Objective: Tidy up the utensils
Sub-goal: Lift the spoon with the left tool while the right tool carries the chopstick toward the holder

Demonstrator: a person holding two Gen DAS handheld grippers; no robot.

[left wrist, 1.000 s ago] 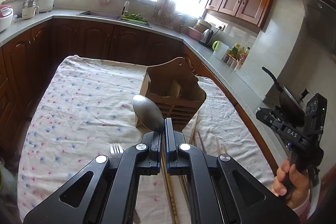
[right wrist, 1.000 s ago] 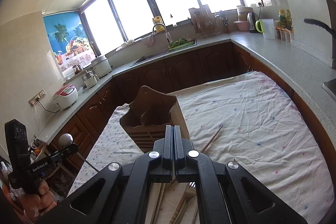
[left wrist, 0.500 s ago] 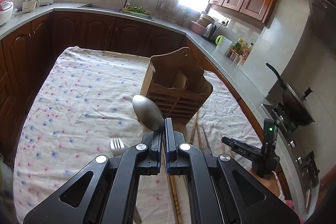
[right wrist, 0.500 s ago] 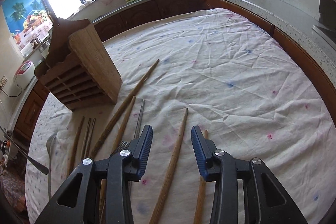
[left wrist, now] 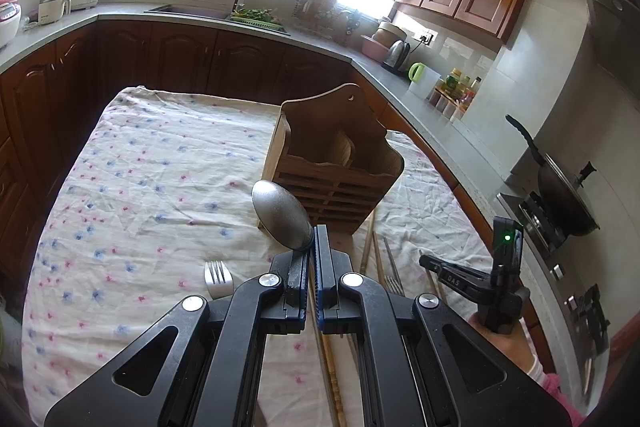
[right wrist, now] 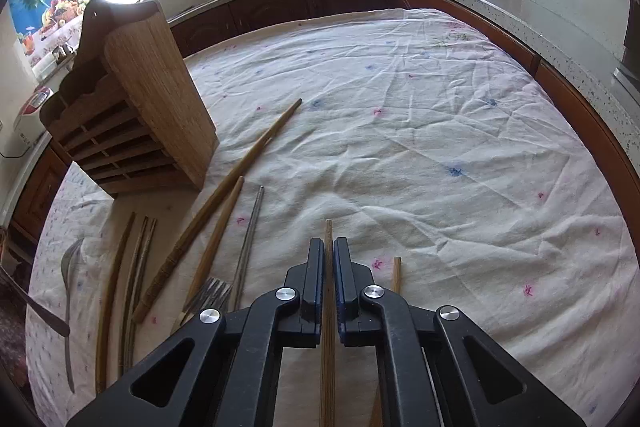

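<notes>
My left gripper (left wrist: 311,247) is shut on a metal spoon (left wrist: 281,213), bowl up, held above the table in front of the wooden utensil holder (left wrist: 334,163). My right gripper (right wrist: 329,259) is shut on a wooden chopstick (right wrist: 328,239) low over the cloth; its tip sticks out past the jaws. The right gripper also shows in the left wrist view (left wrist: 476,279). The holder (right wrist: 128,115) stands left of the right gripper. Several chopsticks (right wrist: 224,195) and a fork (right wrist: 208,297) lie loose between them.
A floral cloth (right wrist: 420,131) covers the table. Another fork (left wrist: 218,277) lies left of my left gripper, and a metal utensil (right wrist: 69,291) lies at the cloth's left edge. Counters, a sink and a stove with a pan (left wrist: 560,195) surround the table.
My right gripper dropped to the table, opened over a chopstick, then shut on it. My left gripper kept the spoon and stayed near the holder.
</notes>
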